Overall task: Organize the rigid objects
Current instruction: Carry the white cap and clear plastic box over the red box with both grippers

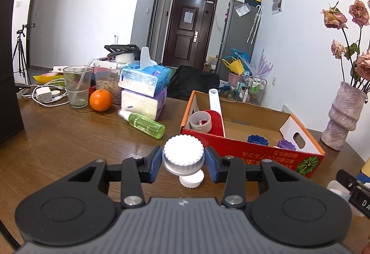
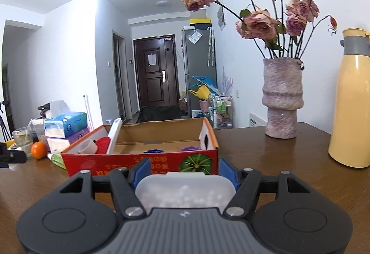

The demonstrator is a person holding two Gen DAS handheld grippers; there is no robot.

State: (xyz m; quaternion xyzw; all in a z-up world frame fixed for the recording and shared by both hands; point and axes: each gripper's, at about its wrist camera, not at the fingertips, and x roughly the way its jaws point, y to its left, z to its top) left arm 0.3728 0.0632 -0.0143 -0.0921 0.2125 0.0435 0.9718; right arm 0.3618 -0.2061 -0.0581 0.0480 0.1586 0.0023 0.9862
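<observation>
- The left gripper held a white ribbed cap between its blue pads, the jaws drawn in close around it, on the near side of the red cardboard box, outside its front wall.
- A second, smaller white cap showed just beneath the held one; whether it was joined to it or lay on the wooden table could not be told.
- The right gripper carried a translucent lidded container with pale contents, its jaws set moderately wide and closed against the container's sides, also just short of the box's near wall.
- Inside the box lay a blue cap, a purple cap, a tape roll and a white-handled red brush.
- Judged from this, each load was due to be carried over the near wall and lowered onto bare cardboard, clear of the caps, before the jaws were opened.
- Placing one load at a time looked wiser, to avoid the grippers crowding.
</observation>
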